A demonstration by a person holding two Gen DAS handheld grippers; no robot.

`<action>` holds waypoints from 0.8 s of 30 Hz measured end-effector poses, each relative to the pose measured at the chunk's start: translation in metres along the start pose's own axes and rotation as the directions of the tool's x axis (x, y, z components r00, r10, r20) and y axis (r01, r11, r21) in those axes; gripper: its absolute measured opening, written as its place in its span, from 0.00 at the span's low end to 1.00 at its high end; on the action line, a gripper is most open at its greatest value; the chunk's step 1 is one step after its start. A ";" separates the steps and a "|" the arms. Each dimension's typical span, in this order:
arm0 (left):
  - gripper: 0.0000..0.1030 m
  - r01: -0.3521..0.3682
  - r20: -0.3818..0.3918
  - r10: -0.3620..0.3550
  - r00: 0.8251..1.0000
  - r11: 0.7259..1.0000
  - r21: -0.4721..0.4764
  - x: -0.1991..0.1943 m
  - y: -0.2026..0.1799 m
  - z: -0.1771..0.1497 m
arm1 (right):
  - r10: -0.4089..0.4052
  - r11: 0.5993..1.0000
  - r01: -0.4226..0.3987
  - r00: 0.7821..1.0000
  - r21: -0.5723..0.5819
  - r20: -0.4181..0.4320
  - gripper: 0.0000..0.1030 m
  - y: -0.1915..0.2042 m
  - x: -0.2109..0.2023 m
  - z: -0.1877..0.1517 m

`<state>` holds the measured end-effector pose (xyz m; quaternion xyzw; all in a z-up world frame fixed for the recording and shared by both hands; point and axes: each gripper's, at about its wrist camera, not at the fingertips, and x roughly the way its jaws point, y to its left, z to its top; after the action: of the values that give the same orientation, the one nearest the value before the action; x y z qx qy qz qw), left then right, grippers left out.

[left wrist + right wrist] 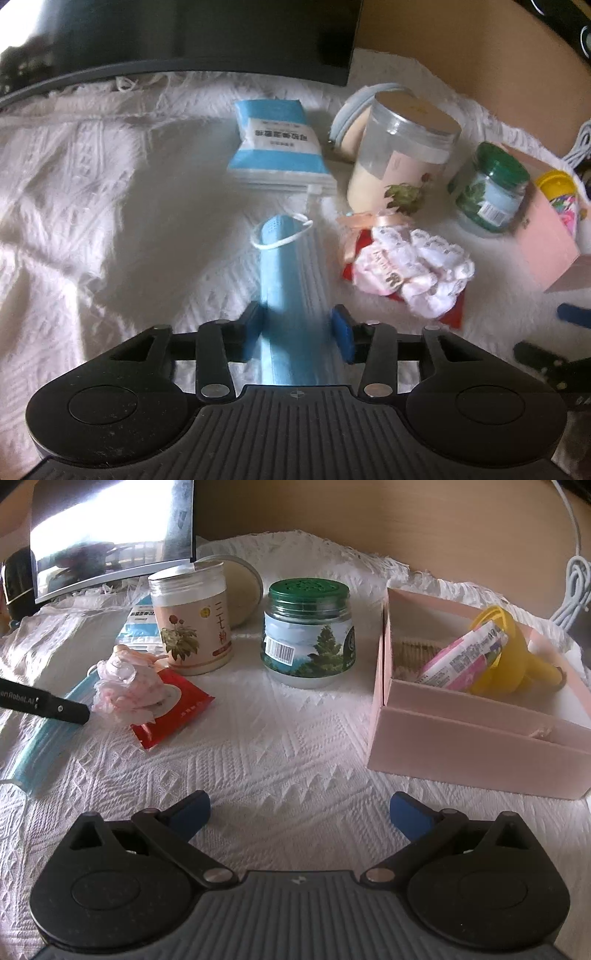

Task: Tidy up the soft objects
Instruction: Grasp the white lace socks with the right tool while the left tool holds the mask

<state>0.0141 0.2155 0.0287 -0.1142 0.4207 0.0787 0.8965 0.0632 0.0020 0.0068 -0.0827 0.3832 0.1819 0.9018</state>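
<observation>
Now left gripper (298, 332) fingers pinch one blue mask (291, 291); right gripper (300, 808) fingers wide; two jars (306, 635).

A clear jar (192, 622) at upper left centre of the right wrist view is showing the characters "三七粉" beside a flower drawing. At the left edge, a black gripper finger (44, 704) is displaying partly cut-off white lettering, "enRobot.AI".

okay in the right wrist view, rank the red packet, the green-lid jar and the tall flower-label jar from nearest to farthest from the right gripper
1. Red packet, ahead to the left of the open right gripper, under a lacy pink bundle.
2. Green-lid jar, ahead near centre.
3. Flower-label jar, back left, slightly farther.
</observation>
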 end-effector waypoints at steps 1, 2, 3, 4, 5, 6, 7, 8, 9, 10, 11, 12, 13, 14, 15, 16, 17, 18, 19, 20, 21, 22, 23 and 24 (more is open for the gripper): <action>0.60 0.030 -0.003 -0.030 1.000 0.999 -0.009 0.002 0.000 0.002 | 0.001 1.000 -0.001 1.000 -0.001 0.000 1.00 0.000 0.000 0.000; 0.62 0.051 -0.003 -0.051 0.999 0.999 -0.014 0.003 0.000 0.003 | 0.000 1.000 0.000 1.000 -0.002 -0.001 1.00 0.000 0.000 0.001; 0.61 0.059 -0.003 -0.059 0.998 0.998 -0.009 0.004 -0.001 0.004 | 0.000 1.000 0.000 1.000 -0.004 -0.004 0.99 0.001 0.000 0.001; 0.51 0.058 -0.005 -0.058 0.998 0.998 0.001 0.003 -0.001 0.004 | 0.008 1.000 -0.009 1.000 -0.010 -0.007 0.95 0.003 -0.001 0.004; 0.18 0.055 -0.009 -0.055 0.998 0.998 0.001 0.001 0.001 0.003 | 0.024 1.000 -0.024 1.000 -0.015 0.001 0.85 0.005 -0.003 0.007; 0.09 0.065 -0.018 -0.065 0.998 0.998 -0.015 0.000 0.005 0.001 | 0.046 0.999 -0.046 0.999 -0.017 0.017 0.83 0.008 -0.007 0.011; 0.14 0.093 -0.027 -0.095 0.995 0.994 -0.049 -0.001 0.011 -0.001 | 0.077 0.997 -0.076 0.996 -0.022 0.049 0.83 0.014 -0.012 0.019; 0.13 0.116 -0.032 -0.119 0.992 0.990 -0.077 -0.004 0.018 -0.005 | 0.105 0.994 -0.103 0.991 -0.030 0.083 0.83 0.021 -0.016 0.027; 0.13 0.129 -0.035 -0.132 0.991 0.988 -0.088 -0.007 0.022 -0.008 | 0.132 0.991 -0.128 0.986 -0.046 0.106 0.83 0.030 -0.018 0.036; 0.13 0.133 -0.036 -0.136 0.990 0.987 -0.087 -0.009 0.025 -0.011 | 0.167 0.985 -0.160 0.978 -0.069 0.121 0.83 0.042 -0.017 0.047; 0.13 0.132 -0.036 -0.135 0.990 0.988 -0.082 -0.012 0.028 -0.013 | 0.195 0.979 -0.185 0.972 -0.083 0.129 0.82 0.053 -0.015 0.057; 0.13 0.134 -0.033 -0.137 0.990 0.988 -0.082 -0.015 0.029 -0.015 | 0.221 0.973 -0.210 0.966 -0.093 0.131 0.81 0.064 -0.009 0.066; 0.13 0.139 -0.032 -0.142 0.989 0.987 -0.084 -0.018 0.032 -0.017 | 0.240 0.968 -0.229 0.963 -0.099 0.120 0.81 0.077 -0.001 0.074; 0.13 0.144 -0.033 -0.147 0.989 0.986 -0.086 -0.020 0.033 -0.019 | 0.246 0.966 -0.235 0.964 -0.108 0.104 0.79 0.088 0.008 0.080; 0.13 0.148 -0.033 -0.151 0.988 0.985 -0.086 -0.023 0.035 -0.021 | 0.243 0.965 -0.232 0.967 -0.122 0.080 0.70 0.100 0.020 0.084; 0.13 0.152 -0.034 -0.155 0.987 0.985 -0.083 -0.025 0.036 -0.023 | 0.237 0.964 -0.228 0.970 -0.133 0.053 0.61 0.108 0.030 0.087; 0.13 0.156 -0.035 -0.160 0.987 0.985 -0.079 -0.027 0.036 -0.024 | 0.230 0.963 -0.226 0.973 -0.148 0.011 0.32 0.114 0.039 0.088; 0.13 0.164 -0.034 -0.167 0.985 0.984 -0.073 -0.030 0.036 -0.026 | 0.221 0.961 -0.223 0.975 -0.161 -0.035 0.15 0.119 0.045 0.089; 0.13 0.172 -0.031 -0.174 0.984 0.983 -0.067 -0.034 0.035 -0.028 | 0.223 0.959 -0.230 0.973 -0.165 -0.060 0.16 0.119 0.045 0.088; 0.13 0.183 -0.030 -0.184 0.982 0.982 -0.057 -0.036 0.033 -0.029 | 0.231 0.958 -0.236 0.972 -0.161 -0.051 0.15 0.116 0.038 0.087; 0.13 0.195 -0.029 -0.196 0.980 0.980 -0.046 -0.039 0.030 -0.030 | 0.234 0.958 -0.237 0.971 -0.160 -0.038 0.15 0.111 0.028 0.084; 0.13 0.209 -0.033 -0.210 0.977 0.977 -0.032 -0.041 0.025 -0.032 | 0.234 0.959 -0.236 0.972 -0.158 -0.031 0.15 0.105 0.016 0.082; 0.13 0.221 -0.038 -0.221 0.975 0.975 -0.015 -0.044 0.019 -0.033 | 0.236 0.960 -0.237 0.971 -0.147 -0.025 0.15 0.096 0.002 0.079; 0.13 0.234 -0.044 -0.233 0.971 0.972 0.006 -0.047 0.011 -0.035 | 0.240 0.962 -0.240 0.971 -0.131 -0.022 0.15 0.087 -0.010 0.076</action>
<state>-0.0437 0.2151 0.0419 -0.1597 0.4237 -0.0320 0.8910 0.0733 0.1013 0.0657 -0.0960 0.3803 0.3146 0.8644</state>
